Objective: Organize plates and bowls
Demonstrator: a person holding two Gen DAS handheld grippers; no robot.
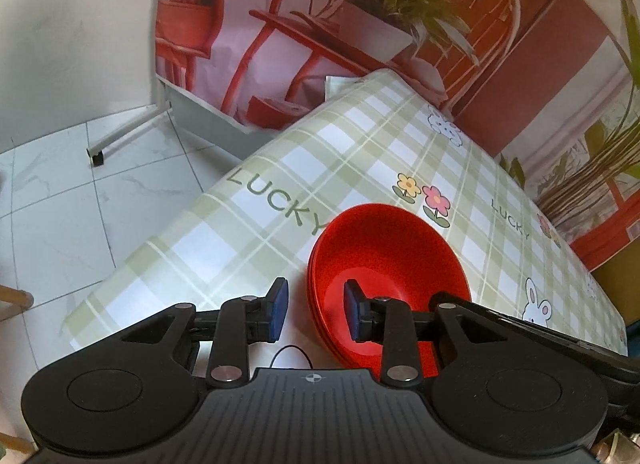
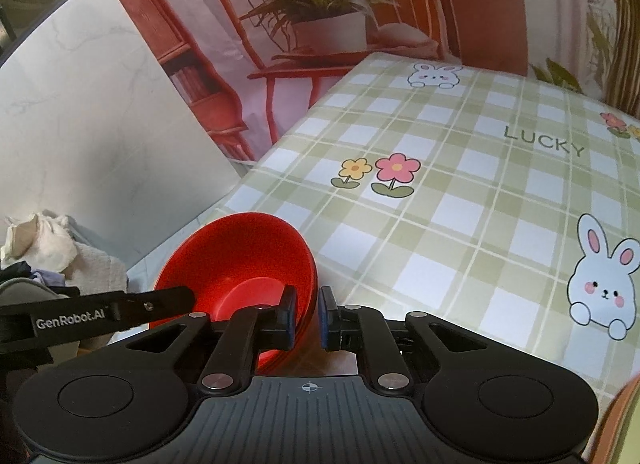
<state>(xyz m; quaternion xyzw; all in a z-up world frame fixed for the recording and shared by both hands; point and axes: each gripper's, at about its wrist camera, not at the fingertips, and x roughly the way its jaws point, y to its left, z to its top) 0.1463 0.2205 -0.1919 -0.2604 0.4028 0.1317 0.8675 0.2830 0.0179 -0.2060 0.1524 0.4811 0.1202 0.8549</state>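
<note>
Left wrist view is showing the left gripper (image 1: 316, 310) straddling the near rim of the stacked red bowls (image 1: 384, 260) at lower centre on the checked tablecloth (image 1: 360, 152), pads apart, not pressing. Right wrist view is showing the right gripper (image 2: 308, 318) pinching the rim, lower left. I would be closing the left squarely and keeping both hands level so the stack is staying nested.
</note>
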